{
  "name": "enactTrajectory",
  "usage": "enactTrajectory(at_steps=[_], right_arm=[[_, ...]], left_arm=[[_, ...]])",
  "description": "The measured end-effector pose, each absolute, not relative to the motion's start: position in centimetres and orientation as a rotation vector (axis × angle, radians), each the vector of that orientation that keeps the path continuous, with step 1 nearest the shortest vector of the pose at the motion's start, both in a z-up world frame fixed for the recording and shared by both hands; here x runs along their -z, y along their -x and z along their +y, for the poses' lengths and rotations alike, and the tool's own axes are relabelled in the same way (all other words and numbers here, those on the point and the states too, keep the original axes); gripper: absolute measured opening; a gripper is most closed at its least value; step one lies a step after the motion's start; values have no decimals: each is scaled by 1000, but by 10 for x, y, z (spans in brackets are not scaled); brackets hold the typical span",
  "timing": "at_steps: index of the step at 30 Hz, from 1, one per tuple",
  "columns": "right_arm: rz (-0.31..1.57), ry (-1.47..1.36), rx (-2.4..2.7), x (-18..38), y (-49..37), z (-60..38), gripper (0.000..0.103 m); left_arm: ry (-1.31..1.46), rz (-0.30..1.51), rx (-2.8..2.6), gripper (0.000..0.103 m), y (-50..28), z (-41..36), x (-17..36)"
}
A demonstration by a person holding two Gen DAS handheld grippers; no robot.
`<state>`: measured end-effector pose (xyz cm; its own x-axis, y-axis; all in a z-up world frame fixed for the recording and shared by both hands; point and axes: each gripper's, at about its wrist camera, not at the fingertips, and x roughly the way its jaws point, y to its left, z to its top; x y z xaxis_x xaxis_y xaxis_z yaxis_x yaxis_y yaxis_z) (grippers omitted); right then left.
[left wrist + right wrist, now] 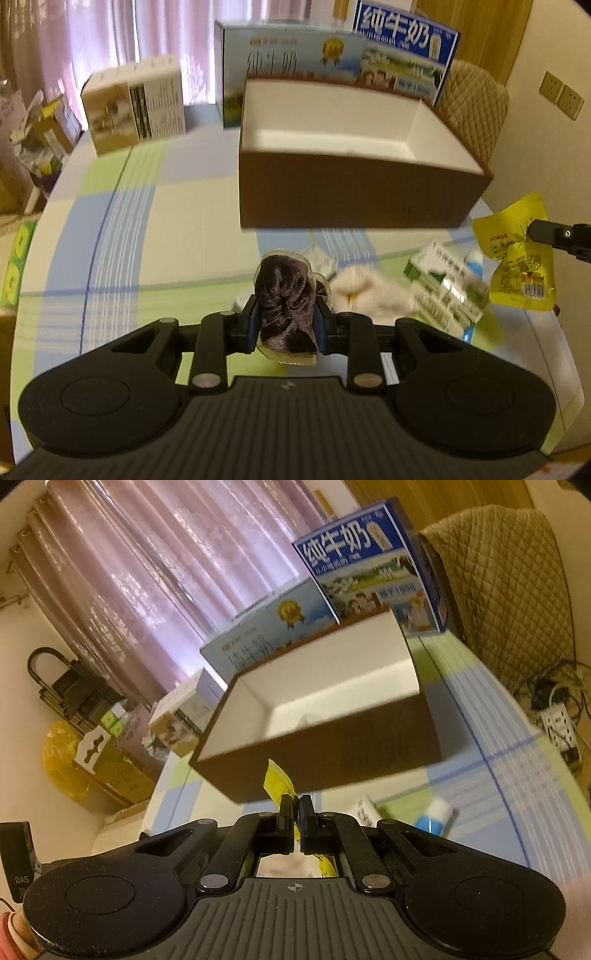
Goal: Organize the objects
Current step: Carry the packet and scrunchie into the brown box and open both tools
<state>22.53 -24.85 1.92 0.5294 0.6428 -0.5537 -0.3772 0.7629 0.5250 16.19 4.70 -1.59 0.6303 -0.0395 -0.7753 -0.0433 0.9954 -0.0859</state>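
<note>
A crumpled dark velvet scrunchie [287, 301] is clamped in the left gripper [286, 325] above the checked tablecloth [147, 236]. A glossy yellow packet [517, 254] is pinched by the right gripper [295, 808], jaws closed. Beyond stands an open brown box [354, 192], white inside; a green carton [439, 284] lies near right.

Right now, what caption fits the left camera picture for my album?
Left gripper holds a purple scrunchie before the open box; right gripper holds a yellow packet.

The left wrist camera looks down along its fingers [255, 314] at the tabletop [147, 221], facing the open box [351, 199] from near. The right wrist camera looks from lower and more to the side (its picture tilts). Both show this box [351, 753] and the milk cartons [369, 565] behind.
</note>
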Motion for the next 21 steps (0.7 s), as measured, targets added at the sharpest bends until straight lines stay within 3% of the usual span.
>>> enactTrajectory(at_steps=[21], right_arm=[[648, -345, -621, -59, -345, -220, 0]], left_arm=[[-14, 740, 46, 25, -306, 28, -28]])
